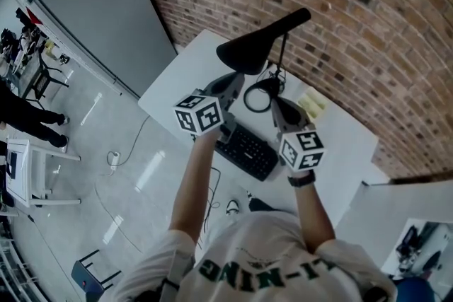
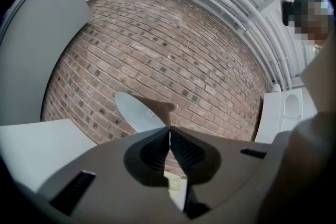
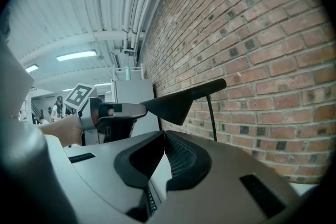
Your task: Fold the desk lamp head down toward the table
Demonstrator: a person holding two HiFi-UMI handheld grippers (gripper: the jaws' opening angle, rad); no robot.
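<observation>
The black desk lamp stands on the white table (image 1: 340,134) by the brick wall. Its long head (image 1: 256,47) is tilted, far end up, on a thin stem (image 1: 283,53) above a ring base (image 1: 256,97). My left gripper (image 1: 238,77) is shut on the head's low near tip. From the left gripper view I look up at the head's pale underside (image 2: 135,112), just above the shut jaws (image 2: 169,134). The right gripper view shows the head (image 3: 176,104) and the left gripper (image 3: 143,108) meeting it. My right gripper (image 1: 278,102) is shut and empty, beside the base.
A black keyboard (image 1: 246,150) lies at the table's near edge under my hands. Yellow sticky notes (image 1: 312,105) sit to the right of the lamp. The brick wall (image 1: 354,18) runs close behind the table, and a grey panel (image 1: 106,10) stands to the left.
</observation>
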